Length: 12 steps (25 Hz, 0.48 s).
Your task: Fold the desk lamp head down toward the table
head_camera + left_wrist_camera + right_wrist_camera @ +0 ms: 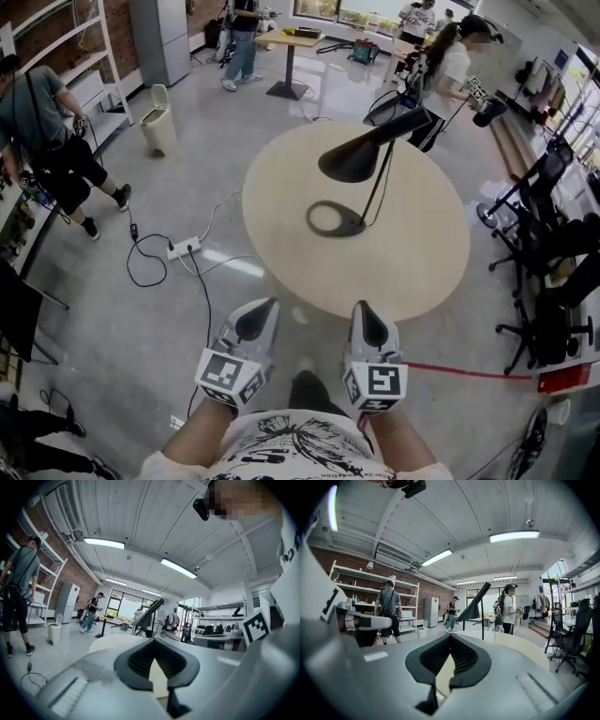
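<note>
Left gripper (255,321) and right gripper (368,321) are both clenched, tips pressed together with nothing caught between them. You only see a sliver of pale desk (412,267) through the gap behind the tips in each gripper view. They sit side by side at the bottom middle of the head view, just short of the desk's near edge and touching nothing.

So as far as I can tell the job hasn't started yet. The lamp (361,159) stands mid-desk, a bit above the frame's centre. Its round base (335,219) is flat on the top and the black head (354,157) is up on the thin stem (380,187), well clear of the desk. The whole fold is left to do: reach in, open up, get hold of the head or stem, and swing the head down. The base looks small, so I'd guess it could slide or tip if nobody steadies it.
</note>
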Motion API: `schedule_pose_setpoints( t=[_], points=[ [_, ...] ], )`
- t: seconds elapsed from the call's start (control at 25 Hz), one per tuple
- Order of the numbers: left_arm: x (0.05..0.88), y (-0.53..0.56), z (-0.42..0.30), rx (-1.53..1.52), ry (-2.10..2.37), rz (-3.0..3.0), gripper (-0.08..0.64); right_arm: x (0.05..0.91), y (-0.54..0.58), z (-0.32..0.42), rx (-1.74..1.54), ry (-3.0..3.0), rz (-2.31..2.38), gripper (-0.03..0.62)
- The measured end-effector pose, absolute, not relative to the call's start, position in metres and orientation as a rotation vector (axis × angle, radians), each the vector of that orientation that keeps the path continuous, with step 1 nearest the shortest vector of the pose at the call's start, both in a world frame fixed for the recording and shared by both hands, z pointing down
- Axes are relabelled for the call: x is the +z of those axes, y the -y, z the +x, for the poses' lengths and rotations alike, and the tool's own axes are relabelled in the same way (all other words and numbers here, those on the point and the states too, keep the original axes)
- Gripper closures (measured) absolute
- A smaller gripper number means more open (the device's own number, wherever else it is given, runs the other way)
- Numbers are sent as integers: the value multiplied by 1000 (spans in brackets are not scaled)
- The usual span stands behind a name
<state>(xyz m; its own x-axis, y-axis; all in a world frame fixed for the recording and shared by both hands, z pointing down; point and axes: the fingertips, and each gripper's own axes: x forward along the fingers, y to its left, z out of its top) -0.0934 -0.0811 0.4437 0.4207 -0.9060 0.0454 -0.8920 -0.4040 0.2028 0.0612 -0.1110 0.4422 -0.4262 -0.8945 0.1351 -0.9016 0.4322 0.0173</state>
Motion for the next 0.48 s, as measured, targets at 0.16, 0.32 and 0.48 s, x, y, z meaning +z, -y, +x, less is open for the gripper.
schedule_pose_setpoints(
  t=[0.16,0.32,0.48],
  points=[
    [447,31,-100,-102,1537,2508,555,446,59,50,76,2533,1638,583],
    [448,-8,-89,-102,1477,2528,555,449,13,51,77,2507,1653,583],
    [446,-34,-80,-110,1439,2547,555,447,-23,58,73,2486,1669,583]
  ],
)
